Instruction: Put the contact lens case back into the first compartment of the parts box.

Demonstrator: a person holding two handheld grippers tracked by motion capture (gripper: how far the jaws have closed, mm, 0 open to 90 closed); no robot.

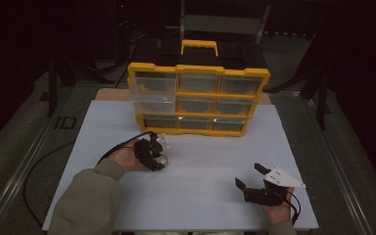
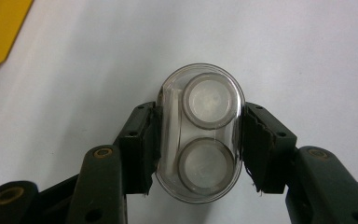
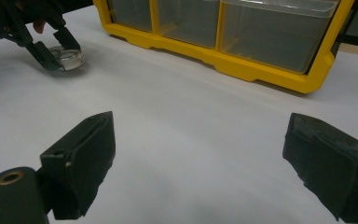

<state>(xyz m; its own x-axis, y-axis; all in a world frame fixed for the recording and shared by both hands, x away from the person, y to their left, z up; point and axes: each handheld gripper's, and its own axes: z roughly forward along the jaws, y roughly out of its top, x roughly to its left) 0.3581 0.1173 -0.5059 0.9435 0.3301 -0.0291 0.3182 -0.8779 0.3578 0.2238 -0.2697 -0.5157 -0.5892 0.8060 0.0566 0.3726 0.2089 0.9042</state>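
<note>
A small clear oval case with two round silver-rimmed discs inside rests on the white tabletop. My left gripper is shut on its two long sides. In the high view the left gripper and the case sit left of centre, in front of the organizer. The right gripper view shows that case far off at upper left. My right gripper is near the front right of the table. Its jaws stand wide open with nothing between them.
A yellow-framed organizer with clear drawers and a yellow handle stands at the back of the table, its lower frame ahead of my right gripper. Its top left drawer looks pulled forward a little. Cables trail from both grippers.
</note>
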